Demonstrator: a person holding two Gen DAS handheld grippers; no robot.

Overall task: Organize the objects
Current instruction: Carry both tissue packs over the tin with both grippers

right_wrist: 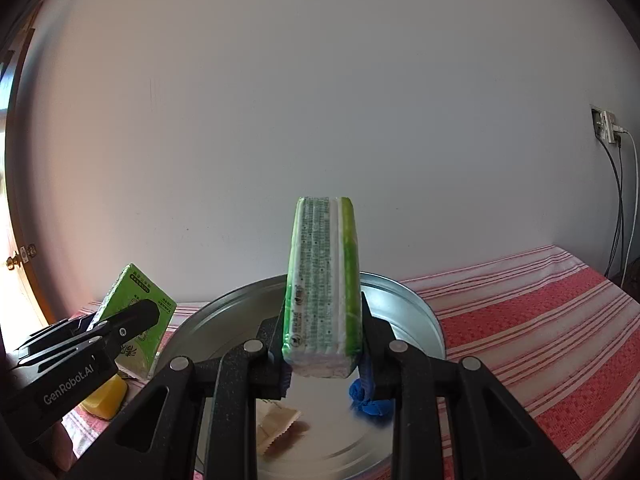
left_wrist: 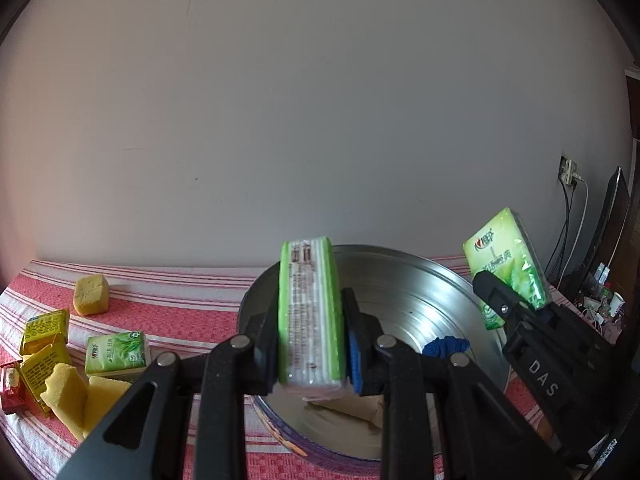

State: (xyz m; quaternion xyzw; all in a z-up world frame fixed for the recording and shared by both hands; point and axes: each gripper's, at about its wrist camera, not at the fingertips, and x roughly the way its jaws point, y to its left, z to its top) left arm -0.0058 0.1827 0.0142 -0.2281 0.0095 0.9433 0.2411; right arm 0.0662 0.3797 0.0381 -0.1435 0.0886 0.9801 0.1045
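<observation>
Both grippers carrying tissue packs over the metal tin.
Left gripper (left_wrist: pixel 312 344) is clamping a green tissue pack (left_wrist: pixel 311 312) upright; right gripper (right_wrist: pixel 322 344) is clamping a second tissue pack (right_wrist: pixel 322 284), both hovering above the round tin (left_wrist: pixel 420 296), right one at 3 o'clock of left. Risk: the soft packs could be slipping or colliding, or landing on the blue cloth (right_wrist: pixel 370 398) and paper packet (right_wrist: pixel 276 420).
</observation>
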